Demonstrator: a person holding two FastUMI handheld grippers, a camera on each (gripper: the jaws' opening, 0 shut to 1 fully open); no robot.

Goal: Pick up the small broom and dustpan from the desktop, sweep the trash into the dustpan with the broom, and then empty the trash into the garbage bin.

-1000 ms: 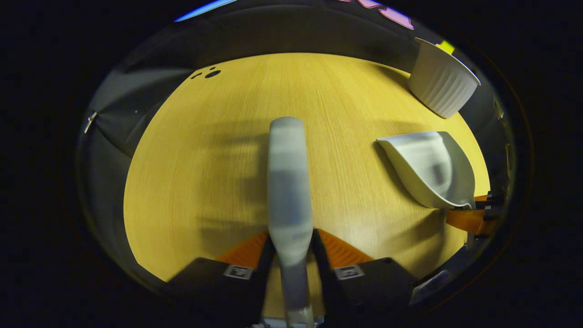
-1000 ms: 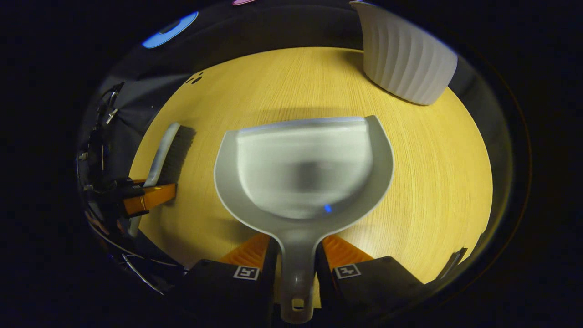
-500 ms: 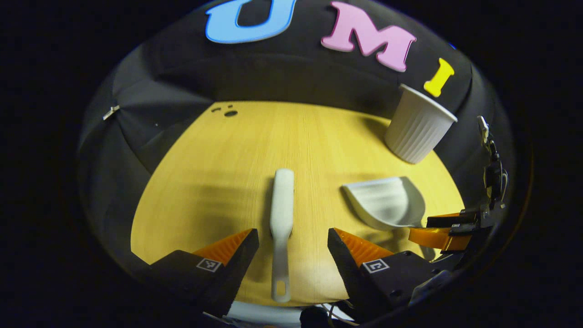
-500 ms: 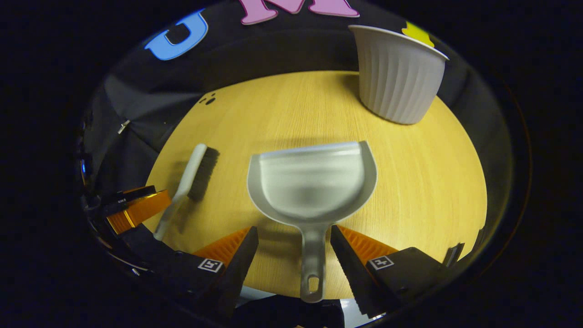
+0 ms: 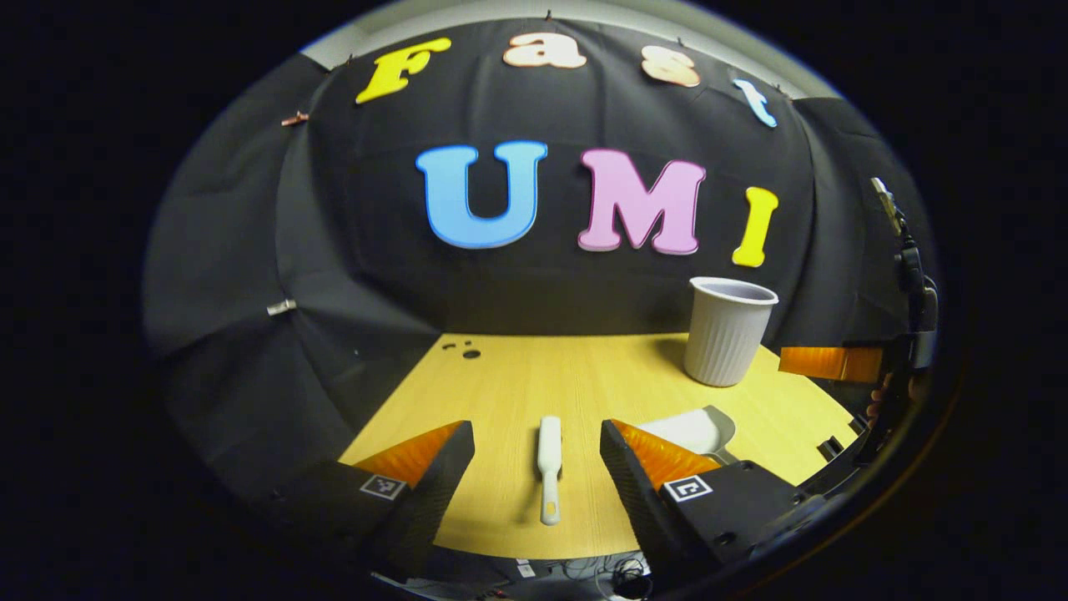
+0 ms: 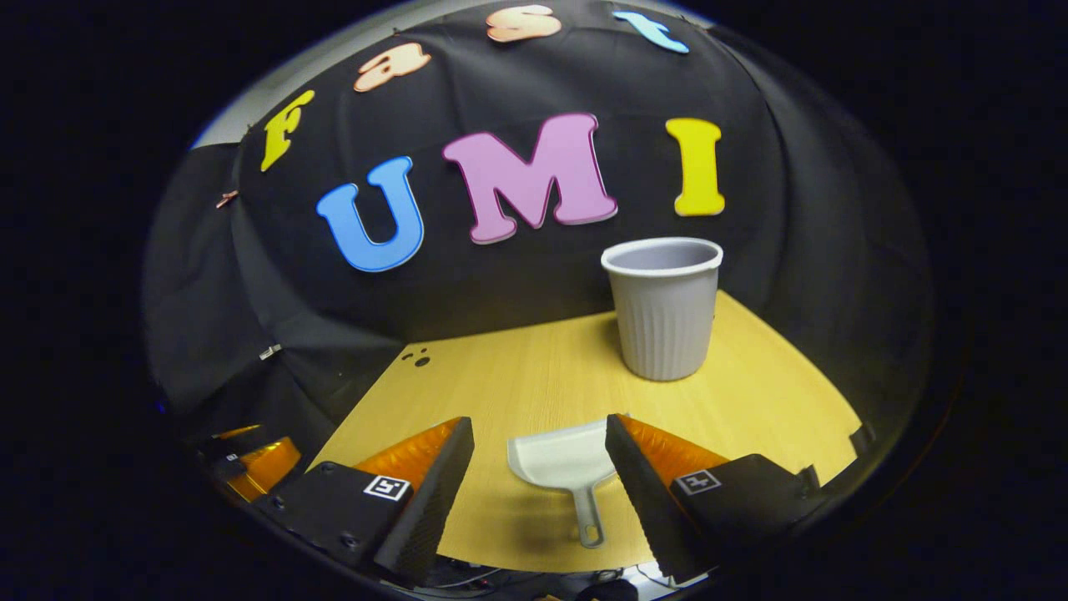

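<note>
Bare desktop (image 5: 517,367) lies open; only the bin (image 6: 664,310) stands at its right-rear.

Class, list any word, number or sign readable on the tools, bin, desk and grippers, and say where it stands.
broom: no text.
dustpan: no text.
garbage bin: no text, plain ribs.
desk: no text.
left gripper: square patterned tags, no readable words.
right gripper: square patterned tags, no readable words.

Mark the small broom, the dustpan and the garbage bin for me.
small broom (image 5: 549,457), left gripper view, on its back.
dustpan (image 6: 561,459), right gripper view, inside the pan.
garbage bin (image 6: 665,324), right gripper view, on its ribbed wall.
</note>
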